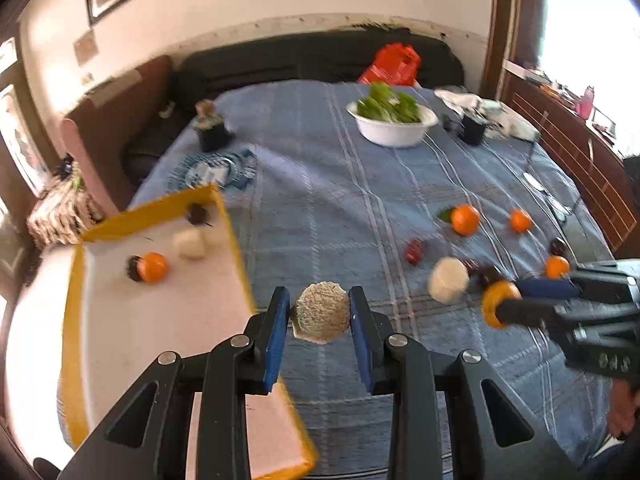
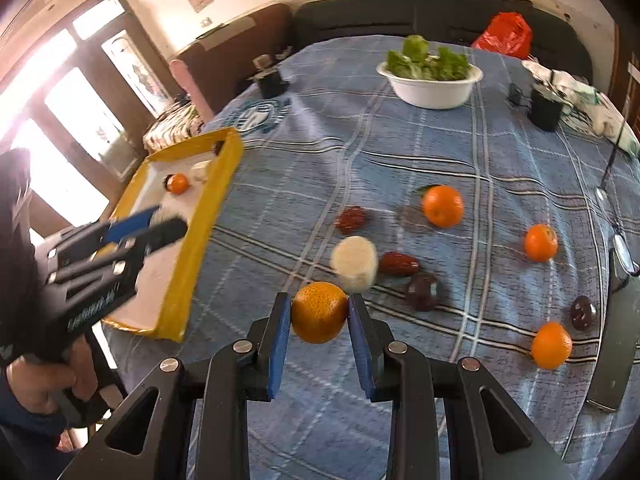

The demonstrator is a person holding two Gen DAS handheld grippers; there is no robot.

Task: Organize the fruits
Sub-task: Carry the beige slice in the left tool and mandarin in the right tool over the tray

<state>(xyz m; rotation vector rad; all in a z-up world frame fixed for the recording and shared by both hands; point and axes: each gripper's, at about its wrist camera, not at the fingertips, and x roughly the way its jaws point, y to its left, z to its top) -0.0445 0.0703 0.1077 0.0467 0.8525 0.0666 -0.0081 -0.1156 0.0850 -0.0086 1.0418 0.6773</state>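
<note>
blue pads of the left gripper (image 1: 320, 316) clamp a pale, rough-skinned round fruit (image 1: 320, 312), held above the blue checked tablecloth (image 1: 320, 208) just beside the near right wall of the yellow tray (image 1: 228, 216). the right gripper (image 2: 319, 314) is closed the same way on an orange (image 2: 319, 312), lifted over the cloth; its jaws press both sides of the fruit.

inside the tray's white floor lie a small orange (image 1: 154, 267) with a dark fruit touching its left side, a pale round fruit (image 1: 190, 243) behind it, and another dark one in the far corner.

beyond the held orange, loose on the cloth, a second pale fruit (image 2: 354, 262) sits just beside a red date (image 2: 399, 264), with a dark plum (image 2: 424, 291) near them and a red berry-like fruit (image 2: 351, 220) further back. three more oranges (image 2: 443, 205) lie spread to the right, one next to a second dark plum (image 2: 583, 312).

at the far end stands a white bowl (image 2: 432, 90) of green leaves, and behind it a red bag (image 2: 506, 36) on the dark sofa.
</note>
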